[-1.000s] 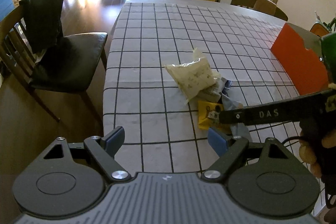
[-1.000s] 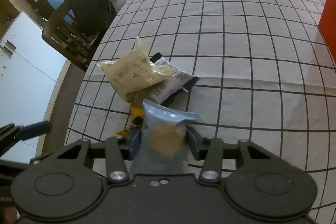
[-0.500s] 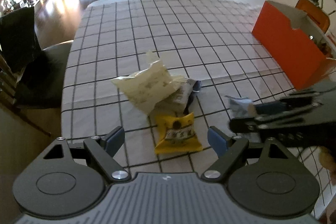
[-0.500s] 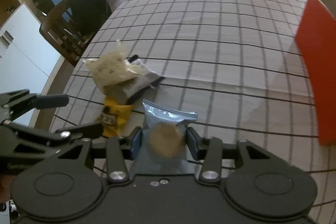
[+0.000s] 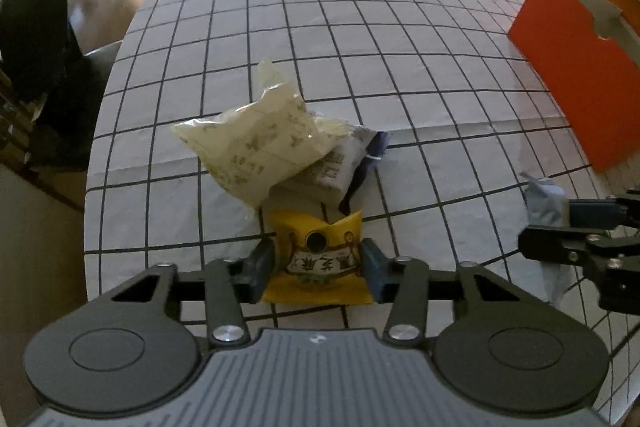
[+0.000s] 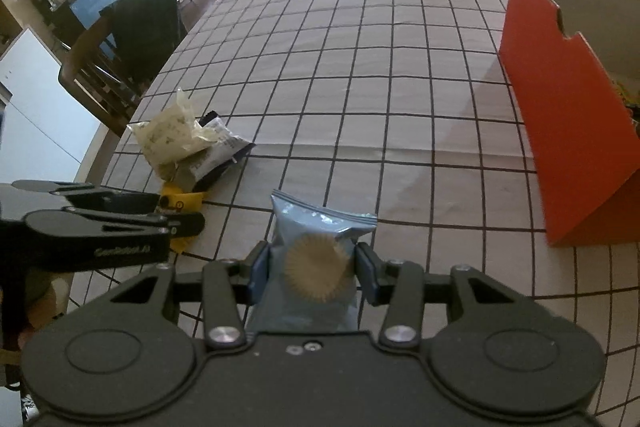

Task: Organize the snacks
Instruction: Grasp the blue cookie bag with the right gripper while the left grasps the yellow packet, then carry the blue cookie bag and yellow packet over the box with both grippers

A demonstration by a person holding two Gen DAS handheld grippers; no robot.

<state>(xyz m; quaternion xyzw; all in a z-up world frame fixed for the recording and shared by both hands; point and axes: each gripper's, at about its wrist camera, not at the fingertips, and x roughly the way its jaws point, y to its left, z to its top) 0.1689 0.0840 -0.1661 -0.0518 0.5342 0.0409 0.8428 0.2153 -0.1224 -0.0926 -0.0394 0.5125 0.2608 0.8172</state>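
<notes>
At the far left of the checked tablecloth (image 5: 400, 39), beyond the table edge, a dark chair (image 6: 132, 39) stands pushed back, out of the way of the work. On the near left part of the cloth lies the small heap of snacks left to sort: a pale cream packet (image 5: 256, 143) rests partly on a grey-white packet (image 5: 336, 167), whose dark blue end pokes out to the right.

Just nearer than that heap lies the yellow packet (image 5: 320, 259), flat on the cloth, with the left gripper (image 5: 318, 265) over it. The jaws are closing, and the packet sits squarely between the two blue pads, which look to be at or just meeting its side edges. It seems taken across its width so that it lifts without folding.

To the right, the right gripper (image 6: 312, 271) holds a blue-grey packet (image 6: 316, 259) showing a round biscuit, its jaws narrow and pinching the packet's sides, which lets the packet hang free of the cloth for carrying.

At the far right stands the orange box (image 6: 560, 115), its open top and cut-out wall turned away from the heap. Snacks can be glimpsed inside, so it is likely where both packets are headed.
</notes>
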